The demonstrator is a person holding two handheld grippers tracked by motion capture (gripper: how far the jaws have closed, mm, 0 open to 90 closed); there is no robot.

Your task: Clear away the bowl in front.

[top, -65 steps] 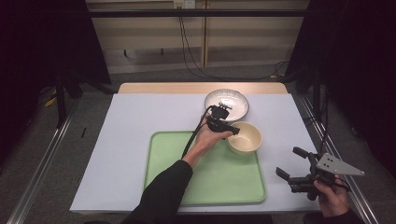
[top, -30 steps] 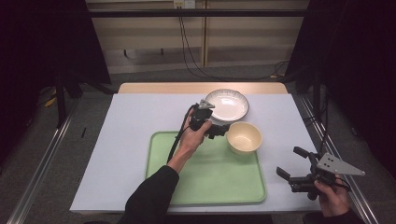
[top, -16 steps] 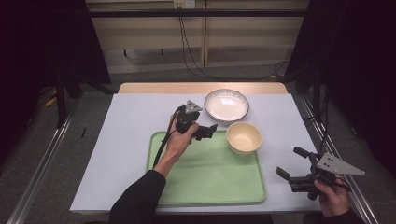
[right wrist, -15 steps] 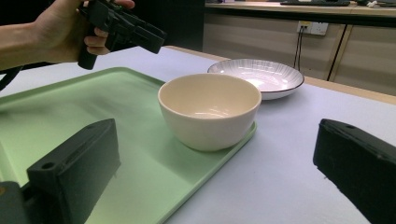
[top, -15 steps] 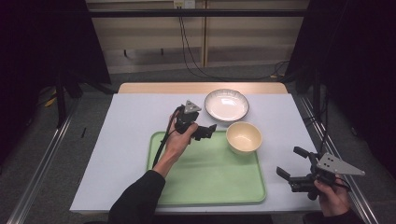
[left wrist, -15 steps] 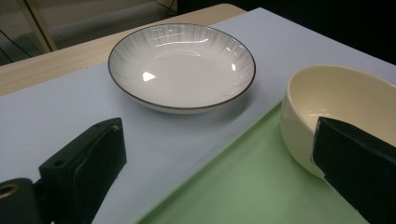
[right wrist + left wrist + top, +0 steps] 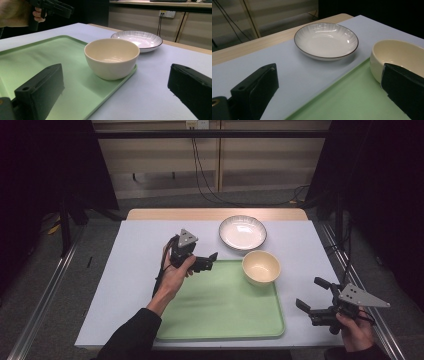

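A pale lilac-covered table (image 7: 125, 285) spans the middle of the high view. On it, low and centre, lies a flat rectangular green plastic tray (image 7: 225, 305). A shallow white ceramic plate with a dark rim (image 7: 242, 232) sits above centre, off the tray. Just below it, a cream round bowl (image 7: 261, 267) stands in the tray's upper right corner. The left gripper (image 7: 209, 261), jaws spread and empty, hovers at the tray's upper left edge. At lower right, the right gripper (image 7: 311, 295) is also spread wide, holding nothing.

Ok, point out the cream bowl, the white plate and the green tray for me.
cream bowl (image 7: 260, 267), high view, on its inner hollow.
white plate (image 7: 325, 41), left gripper view, on its centre well.
green tray (image 7: 225, 305), high view, on its bare floor.
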